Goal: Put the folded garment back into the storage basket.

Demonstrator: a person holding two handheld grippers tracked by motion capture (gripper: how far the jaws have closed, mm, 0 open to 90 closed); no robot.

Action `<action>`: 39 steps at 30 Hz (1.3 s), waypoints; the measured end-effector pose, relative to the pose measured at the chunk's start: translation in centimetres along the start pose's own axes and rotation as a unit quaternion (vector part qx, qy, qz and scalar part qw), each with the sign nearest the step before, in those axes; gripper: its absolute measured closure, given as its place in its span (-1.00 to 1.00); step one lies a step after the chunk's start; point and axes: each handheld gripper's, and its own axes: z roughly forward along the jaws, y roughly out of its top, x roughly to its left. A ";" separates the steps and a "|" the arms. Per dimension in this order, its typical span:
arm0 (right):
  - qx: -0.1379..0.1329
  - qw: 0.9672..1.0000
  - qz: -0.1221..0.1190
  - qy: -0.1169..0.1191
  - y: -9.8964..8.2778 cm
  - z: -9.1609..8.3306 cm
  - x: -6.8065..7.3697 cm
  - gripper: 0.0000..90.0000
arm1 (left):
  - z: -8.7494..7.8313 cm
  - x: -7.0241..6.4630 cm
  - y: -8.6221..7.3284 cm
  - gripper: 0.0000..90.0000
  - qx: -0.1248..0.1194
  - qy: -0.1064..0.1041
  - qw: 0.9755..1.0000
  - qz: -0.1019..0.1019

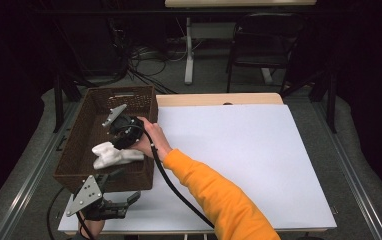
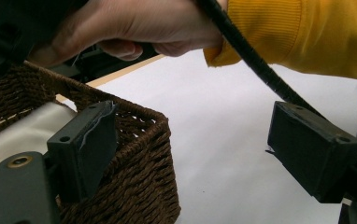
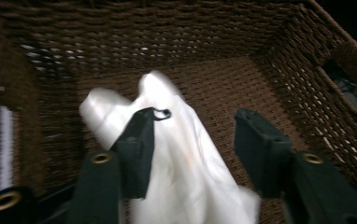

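A white cloth (image 1: 114,155) lies crumpled in the near part of a brown wicker basket (image 1: 79,135) at the table's left. My right gripper (image 1: 120,141), held by a hand in an orange sleeve, points down into the basket just above the cloth. In the right gripper view its jaws (image 3: 195,121) stand apart, open, with the blurred cloth (image 3: 176,158) loose between them and brushing the left jaw. My left gripper (image 1: 124,186) sits at the basket's near right corner (image 2: 144,186), open wide (image 2: 193,121) with nothing between its jaws.
A white sheet (image 1: 239,150) covers the table to the right of the basket. The right gripper's black cable (image 1: 179,195) trails across the near table under the orange sleeve (image 1: 219,200). A chair (image 1: 264,45) and cables stand on the floor behind.
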 end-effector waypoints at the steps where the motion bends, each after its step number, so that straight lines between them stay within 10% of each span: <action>1: 0.000 1.000 0.002 0.003 0.0 -0.3 -0.1 -0.10 | 0.0 0.0 0.0 -0.65 -0.001 0.001 1.000 0.000; 13: 0.022 0.999 0.012 0.046 -1.4 -3.5 -1.1 -0.85 | 0.0 0.0 0.0 -0.65 0.001 0.001 1.000 0.001; 39: 0.007 0.998 0.052 0.025 -7.2 -10.1 -3.4 -1.00 | 0.0 -0.1 0.0 -0.65 0.004 0.005 1.000 0.001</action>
